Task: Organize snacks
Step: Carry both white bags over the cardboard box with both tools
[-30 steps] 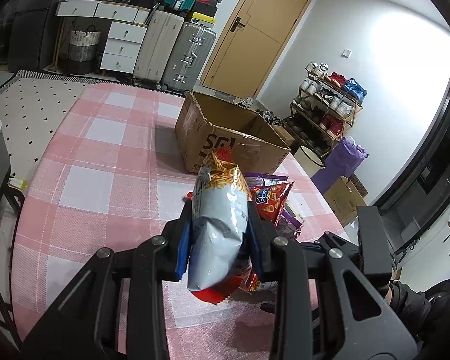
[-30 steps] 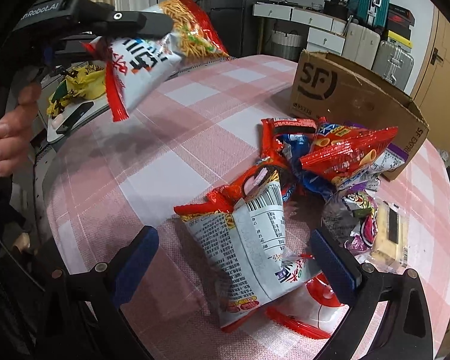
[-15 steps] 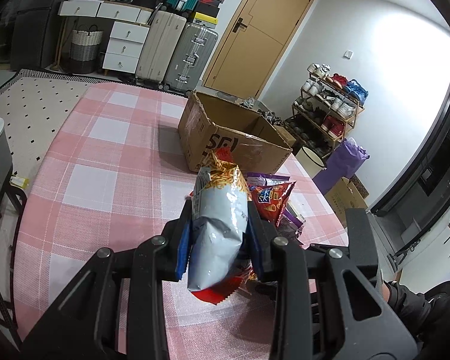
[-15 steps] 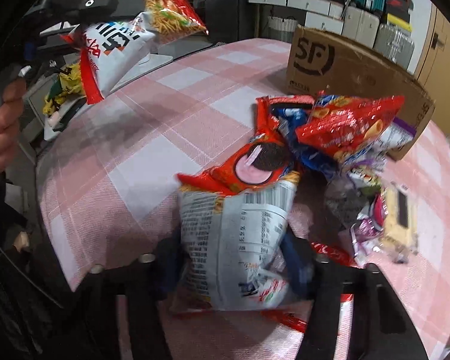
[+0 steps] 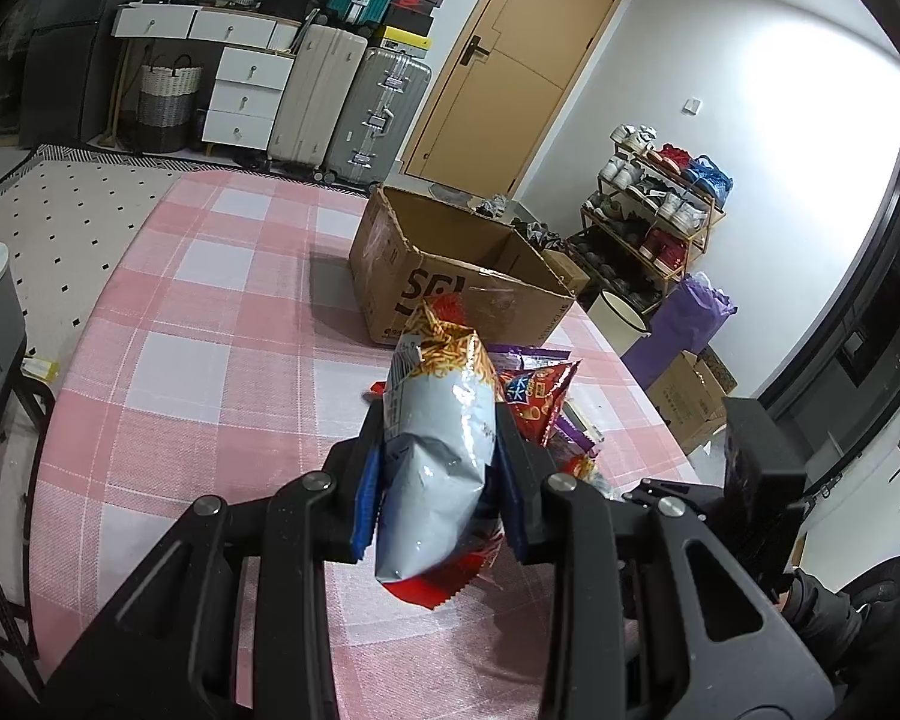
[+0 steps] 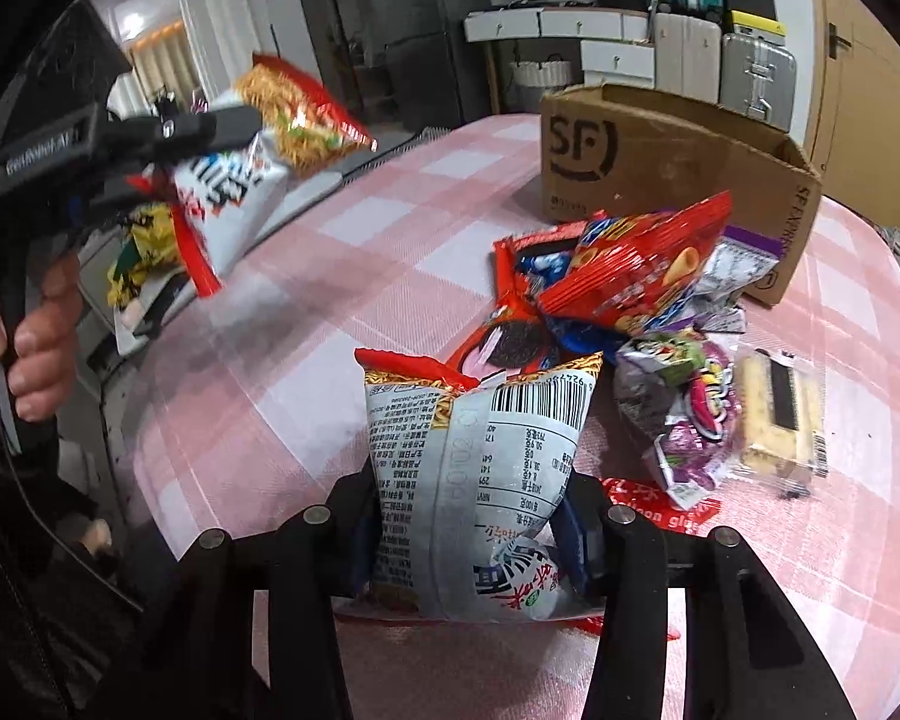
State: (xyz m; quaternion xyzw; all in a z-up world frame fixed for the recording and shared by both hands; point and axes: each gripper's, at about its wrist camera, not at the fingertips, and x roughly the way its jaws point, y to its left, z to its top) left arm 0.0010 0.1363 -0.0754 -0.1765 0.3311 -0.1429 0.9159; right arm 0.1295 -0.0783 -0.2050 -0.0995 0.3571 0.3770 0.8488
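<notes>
My left gripper (image 5: pixel 438 480) is shut on a silver noodle-snack bag (image 5: pixel 438 456) and holds it above the pink checked table (image 5: pixel 210 324). The same gripper and its bag (image 6: pixel 234 180) show at the left of the right wrist view. My right gripper (image 6: pixel 468 534) is shut on a second silver noodle-snack bag (image 6: pixel 474 468), barcode side up, lifted off the table. A pile of snack packs (image 6: pixel 630 288) lies just beyond it. The open SF cardboard box (image 5: pixel 456 276) stands past the pile and also shows in the right wrist view (image 6: pixel 666 162).
A wrapped yellow wafer pack (image 6: pixel 780 414) and a purple-green bag (image 6: pixel 684 414) lie at the right of the pile. A flat red packet (image 6: pixel 666 510) lies beneath my right gripper. Suitcases (image 5: pixel 354 102) and drawers (image 5: pixel 240 90) stand beyond the table, a shoe rack (image 5: pixel 654 222) to the right.
My right gripper closed on the silver bag that lay in front of it and raised it off the table. My left gripper kept its bag and shifted slightly toward the box.
</notes>
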